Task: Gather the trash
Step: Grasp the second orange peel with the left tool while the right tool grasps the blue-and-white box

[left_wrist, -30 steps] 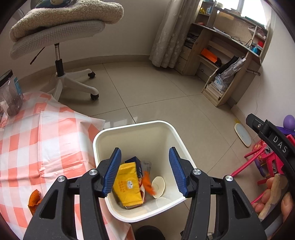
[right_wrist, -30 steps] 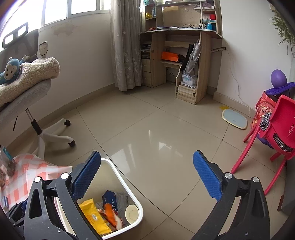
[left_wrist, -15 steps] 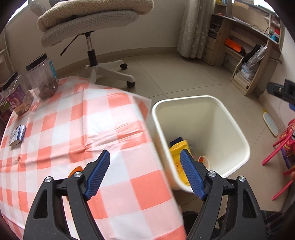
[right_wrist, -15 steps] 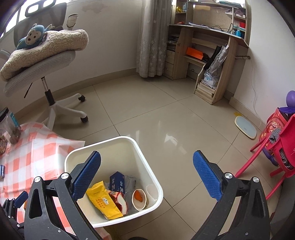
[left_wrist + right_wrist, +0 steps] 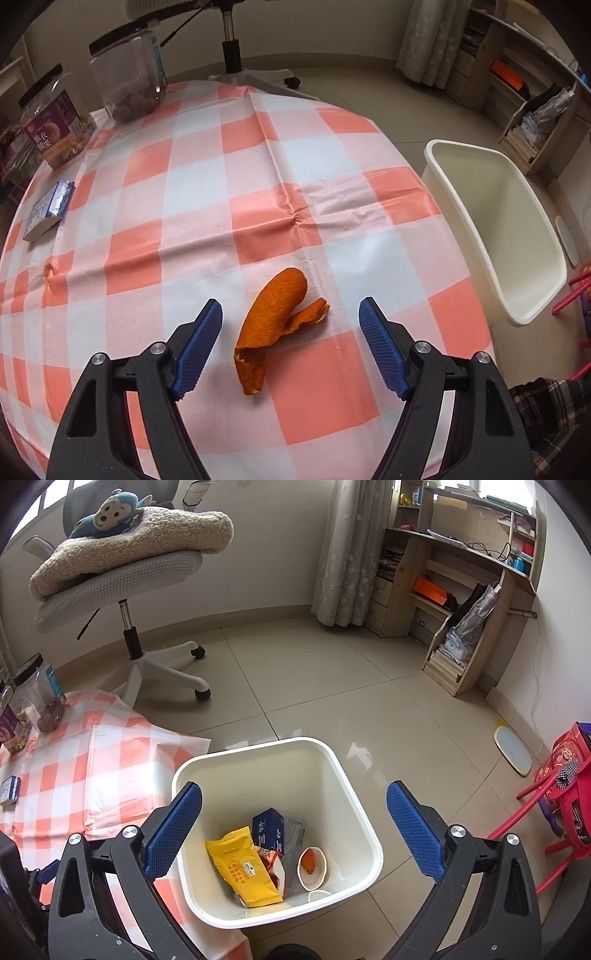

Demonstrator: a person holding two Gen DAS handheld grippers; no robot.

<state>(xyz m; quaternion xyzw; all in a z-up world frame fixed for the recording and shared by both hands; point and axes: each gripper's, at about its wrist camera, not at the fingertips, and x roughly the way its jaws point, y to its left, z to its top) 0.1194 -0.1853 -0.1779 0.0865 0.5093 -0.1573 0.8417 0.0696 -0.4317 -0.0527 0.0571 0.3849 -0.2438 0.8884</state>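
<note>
Your left gripper (image 5: 290,341) hangs spread wide and empty over one orange peel (image 5: 275,319) — lower centre of frame, on the orange-and-white checked tablecloth (image 5: 229,177). Upper left: two black-lidded jars, one clear (image 5: 127,75), one with a purple label in Chinese characters (image 5: 55,122); below them, one small blue box (image 5: 48,210), text too small to read. Your right gripper (image 5: 293,829), likewise agape, holds nothing above the white bin (image 5: 332,771) — inside, one yellow packet (image 5: 242,871), one navy carton (image 5: 268,829), one paper cup (image 5: 312,862).
</note>
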